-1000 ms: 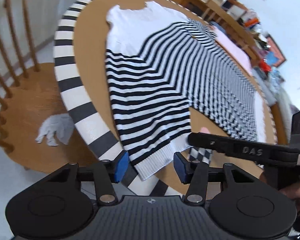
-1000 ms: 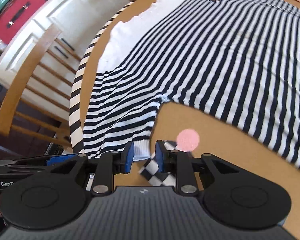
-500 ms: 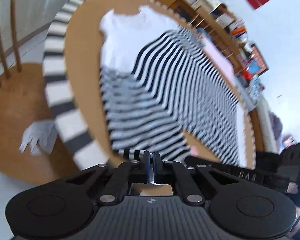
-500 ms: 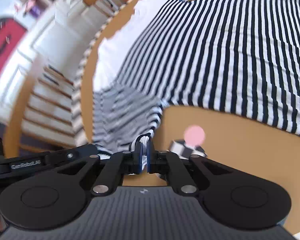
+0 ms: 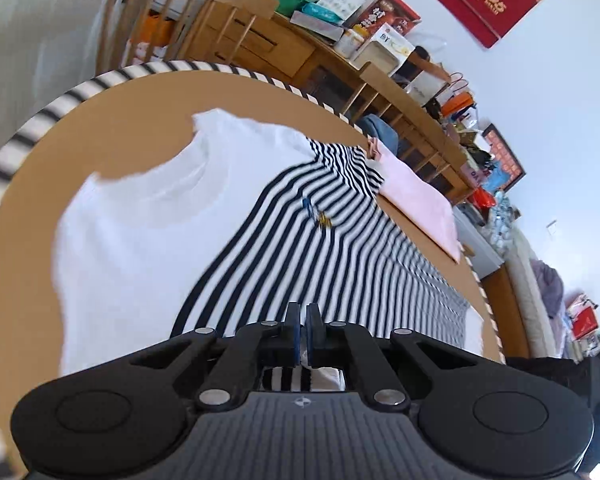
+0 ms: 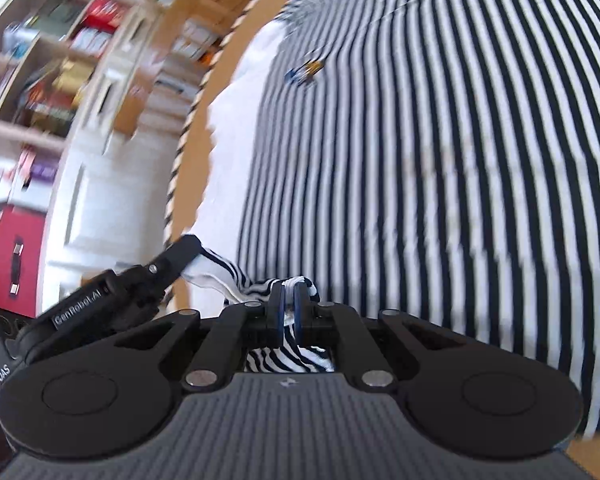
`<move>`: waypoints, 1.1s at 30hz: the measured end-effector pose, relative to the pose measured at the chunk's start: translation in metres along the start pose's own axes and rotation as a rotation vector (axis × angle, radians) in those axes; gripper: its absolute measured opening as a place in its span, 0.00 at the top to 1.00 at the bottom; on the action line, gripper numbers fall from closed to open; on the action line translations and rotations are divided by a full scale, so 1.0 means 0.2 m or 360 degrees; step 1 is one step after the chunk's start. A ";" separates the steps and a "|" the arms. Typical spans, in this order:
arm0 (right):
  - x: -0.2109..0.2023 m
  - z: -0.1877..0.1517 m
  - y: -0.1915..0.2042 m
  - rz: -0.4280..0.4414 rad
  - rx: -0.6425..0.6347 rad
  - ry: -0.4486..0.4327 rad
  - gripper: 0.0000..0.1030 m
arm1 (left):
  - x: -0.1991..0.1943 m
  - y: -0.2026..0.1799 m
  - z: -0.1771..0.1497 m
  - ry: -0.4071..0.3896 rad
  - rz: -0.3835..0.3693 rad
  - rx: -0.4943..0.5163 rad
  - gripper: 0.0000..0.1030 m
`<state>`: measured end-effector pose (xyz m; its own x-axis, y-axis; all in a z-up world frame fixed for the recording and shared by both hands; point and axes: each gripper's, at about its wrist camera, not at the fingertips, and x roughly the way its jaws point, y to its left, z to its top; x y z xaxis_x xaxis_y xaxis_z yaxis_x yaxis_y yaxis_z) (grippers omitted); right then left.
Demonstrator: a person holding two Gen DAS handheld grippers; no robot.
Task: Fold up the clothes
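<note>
A black-and-white striped sweater (image 5: 332, 248) with a white shoulder part (image 5: 140, 232) lies spread on the round brown table (image 5: 100, 120). It fills the right wrist view (image 6: 440, 160). My left gripper (image 5: 302, 322) is shut on the sleeve's cuff, with striped cloth showing behind the jaws. My right gripper (image 6: 287, 306) is shut on the same sleeve end (image 6: 236, 276), lifted over the sweater's body. The left gripper (image 6: 180, 256) shows in the right wrist view, pinching the cuff just left of my right gripper.
A pink folded cloth (image 5: 420, 204) lies at the table's far edge. Wooden chairs (image 5: 228, 12) and a cluttered sideboard (image 5: 340, 52) stand behind the table. The striped table rim (image 5: 80, 88) curves at the left. Shelves (image 6: 52, 60) stand beyond the table.
Both grippers closed on the sleeve's cuff at the table's near edge, then lifted it and carried it forward over the sweater's body. The sleeve no longer lies flat.
</note>
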<state>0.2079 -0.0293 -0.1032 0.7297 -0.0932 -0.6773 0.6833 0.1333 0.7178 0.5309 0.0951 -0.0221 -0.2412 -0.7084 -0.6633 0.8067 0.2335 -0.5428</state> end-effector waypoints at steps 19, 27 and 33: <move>0.24 -0.19 0.22 -0.0282 -0.0859 -0.0215 0.75 | 0.12 0.10 -0.26 0.0332 0.0031 0.0273 0.91; 0.22 -0.21 0.16 -0.0397 -0.0599 -0.0293 0.77 | 0.07 0.20 -0.21 0.0355 -0.0027 0.0235 0.82; 0.18 -0.21 0.19 -0.0450 -0.0460 -0.0393 0.75 | 0.11 0.26 -0.09 0.0458 -0.0109 0.0130 0.73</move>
<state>0.2594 0.0141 -0.1069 0.5238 -0.3926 -0.7559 0.8470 0.3347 0.4131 0.5579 0.1040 -0.0755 -0.4300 -0.4999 -0.7518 0.8214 0.1291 -0.5556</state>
